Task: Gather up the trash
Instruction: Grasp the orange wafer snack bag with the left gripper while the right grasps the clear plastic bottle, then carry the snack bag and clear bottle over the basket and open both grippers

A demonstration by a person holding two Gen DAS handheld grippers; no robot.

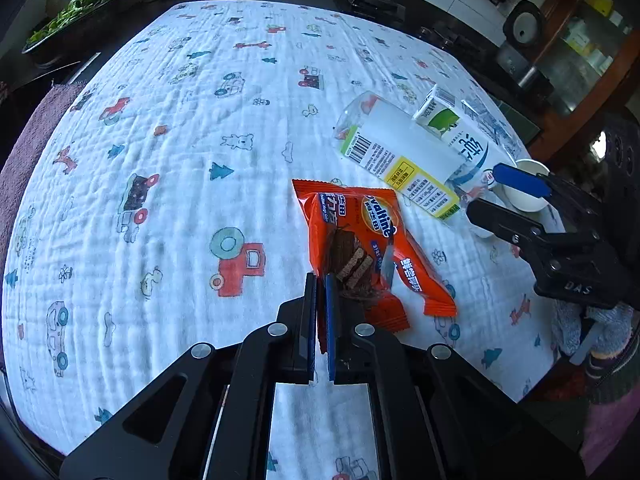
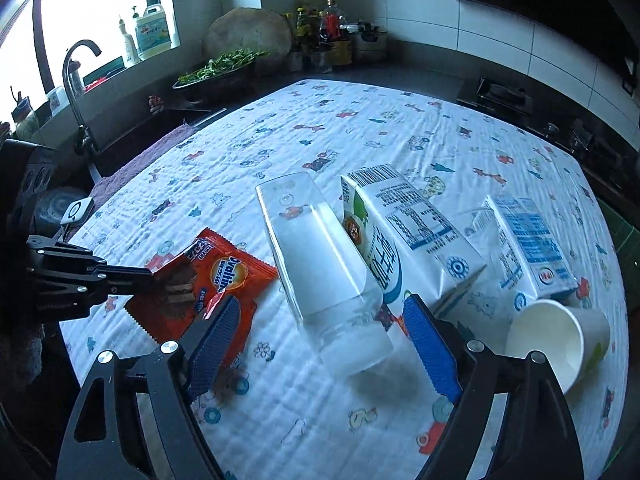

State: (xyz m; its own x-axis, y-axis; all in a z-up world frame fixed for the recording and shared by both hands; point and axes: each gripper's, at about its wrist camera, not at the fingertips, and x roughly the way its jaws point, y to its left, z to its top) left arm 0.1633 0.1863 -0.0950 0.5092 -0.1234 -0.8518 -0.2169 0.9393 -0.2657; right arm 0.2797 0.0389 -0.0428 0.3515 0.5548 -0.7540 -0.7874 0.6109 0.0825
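My left gripper (image 1: pixel 320 280) is shut on the near edge of an orange Ovaltine wrapper (image 1: pixel 352 232). In the right wrist view it (image 2: pixel 154 276) pinches that wrapper (image 2: pixel 228 276) from the left. A clear plastic bottle (image 2: pixel 320 264) lies on its side on the patterned cloth (image 2: pixel 360 128). My right gripper (image 2: pixel 322 304) stands open astride the bottle's near end, with gaps between the blue pads (image 2: pixel 216 336) and the bottle. In the left wrist view the right gripper (image 1: pixel 490 196) hangs over the bottle (image 1: pixel 396 148).
Two milk cartons (image 2: pixel 404 232) (image 2: pixel 528 244) lie right of the bottle, and a white paper cup (image 2: pixel 560 336) lies tipped beyond them. A sink with a faucet (image 2: pixel 80 80), a purple towel (image 2: pixel 132 172) and a tray of greens (image 2: pixel 216 68) are far left. A stove (image 2: pixel 500 96) is behind.
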